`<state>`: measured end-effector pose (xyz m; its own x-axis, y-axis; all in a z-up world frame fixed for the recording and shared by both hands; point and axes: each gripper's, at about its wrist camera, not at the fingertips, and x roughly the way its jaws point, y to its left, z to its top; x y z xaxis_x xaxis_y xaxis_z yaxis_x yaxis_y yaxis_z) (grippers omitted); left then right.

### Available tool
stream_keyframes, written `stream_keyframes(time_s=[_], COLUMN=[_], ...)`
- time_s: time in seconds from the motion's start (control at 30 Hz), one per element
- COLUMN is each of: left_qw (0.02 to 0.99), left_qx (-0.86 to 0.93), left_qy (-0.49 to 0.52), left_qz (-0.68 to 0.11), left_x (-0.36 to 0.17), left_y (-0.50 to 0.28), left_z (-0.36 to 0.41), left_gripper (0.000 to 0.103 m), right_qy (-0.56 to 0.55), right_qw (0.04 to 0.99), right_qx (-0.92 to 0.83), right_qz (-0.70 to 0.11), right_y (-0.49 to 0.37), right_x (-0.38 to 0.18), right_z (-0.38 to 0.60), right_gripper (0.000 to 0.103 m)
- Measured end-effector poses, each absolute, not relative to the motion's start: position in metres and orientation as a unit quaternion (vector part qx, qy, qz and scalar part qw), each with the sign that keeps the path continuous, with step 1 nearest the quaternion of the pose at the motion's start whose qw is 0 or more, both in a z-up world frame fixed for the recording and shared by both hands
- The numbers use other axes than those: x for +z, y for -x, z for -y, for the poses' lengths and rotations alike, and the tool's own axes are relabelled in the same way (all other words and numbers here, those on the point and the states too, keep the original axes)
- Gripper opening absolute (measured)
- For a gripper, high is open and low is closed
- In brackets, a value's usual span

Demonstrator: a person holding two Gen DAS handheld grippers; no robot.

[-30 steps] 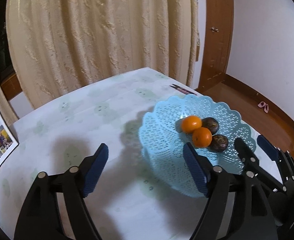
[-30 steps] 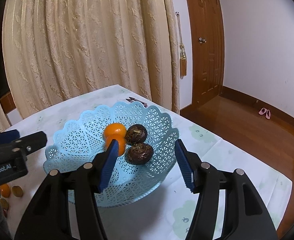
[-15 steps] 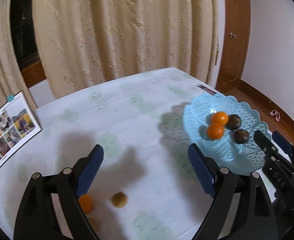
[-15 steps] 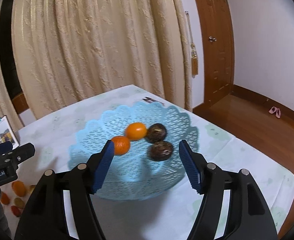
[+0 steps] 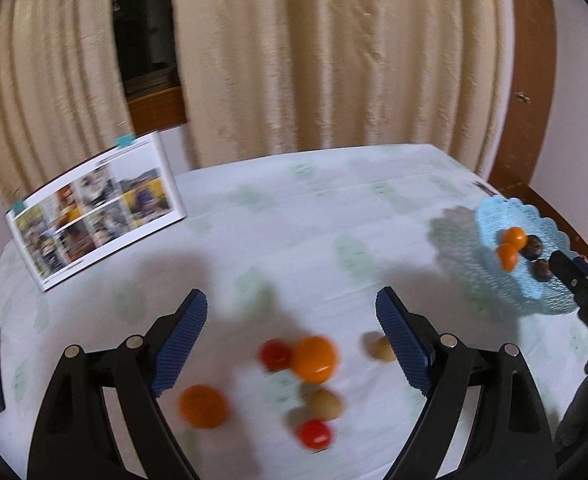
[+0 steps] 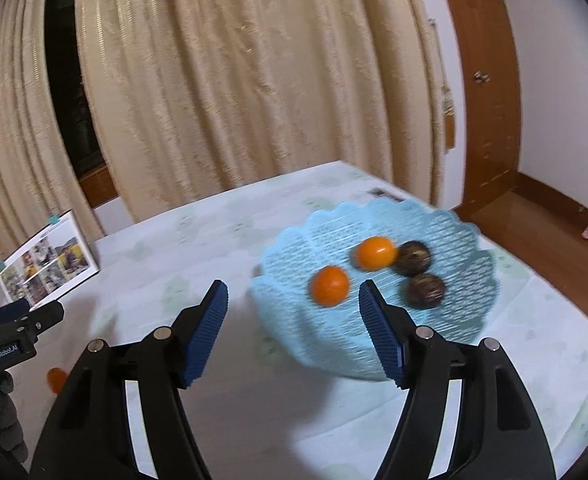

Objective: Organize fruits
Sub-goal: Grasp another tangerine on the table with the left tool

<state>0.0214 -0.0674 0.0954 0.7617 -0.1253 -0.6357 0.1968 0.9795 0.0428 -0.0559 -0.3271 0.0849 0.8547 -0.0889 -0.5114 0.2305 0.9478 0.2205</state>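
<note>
Overhead, the empty wide-open left gripper angles down at 6 blurred loose fruits; the right gripper hangs empty, gaping, beside the pale-blue lattice plastic basket.

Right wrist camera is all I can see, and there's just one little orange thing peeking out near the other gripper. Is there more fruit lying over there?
Observer: Yes. The left wrist view shows loose fruit on the table, including a large orange fruit and a second orange fruit.
Operator: Are there any red ones?
Observer: Two. One small red fruit sits right beside the large orange fruit; the other red fruit lies nearer the camera.
Operator: Did the left gripper grab one?
Observer: No. The left gripper is open, with nothing between its pads.
</note>
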Motion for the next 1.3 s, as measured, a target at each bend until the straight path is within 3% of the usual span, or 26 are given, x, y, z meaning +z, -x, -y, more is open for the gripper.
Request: stream_keyframes(time_s=[0.6, 0.9, 1.07, 1.17, 1.3], left_qw=[0.913, 0.904, 0.901, 0.903, 0.904], left_qx=[-0.04, -0.044, -0.051, -0.062, -0.063], left_qy=[-0.022, -0.015, -0.008, -0.005, -0.001], left_qz=[-0.405, -0.425, -0.43, -0.426, -0.423], left_x=[0.029, 0.011, 0.007, 0.01, 0.013], left_y=[-0.016, -0.022, -0.023, -0.02, -0.018], left_z=[-0.005, -0.008, -0.01, -0.009, -0.01], left_gripper=[0.086, 0.068, 0.054, 0.04, 0.04], right_qy=[-0.102, -0.083, -0.076, -0.067, -0.06], right_qw=[0.941, 0.933, 0.924, 0.918, 0.91], right_qx=[0.017, 0.061, 0.097, 0.114, 0.133], right_qz=[-0.323, -0.345, -0.362, -0.373, -0.387], right_y=[0.027, 0.016, 0.005, -0.002, -0.01], right_x=[0.065, 0.061, 0.058, 0.055, 0.05], right_z=[0.246, 0.217, 0.201, 0.188, 0.174], right_gripper=[0.07, 0.07, 0.07, 0.07, 0.07])
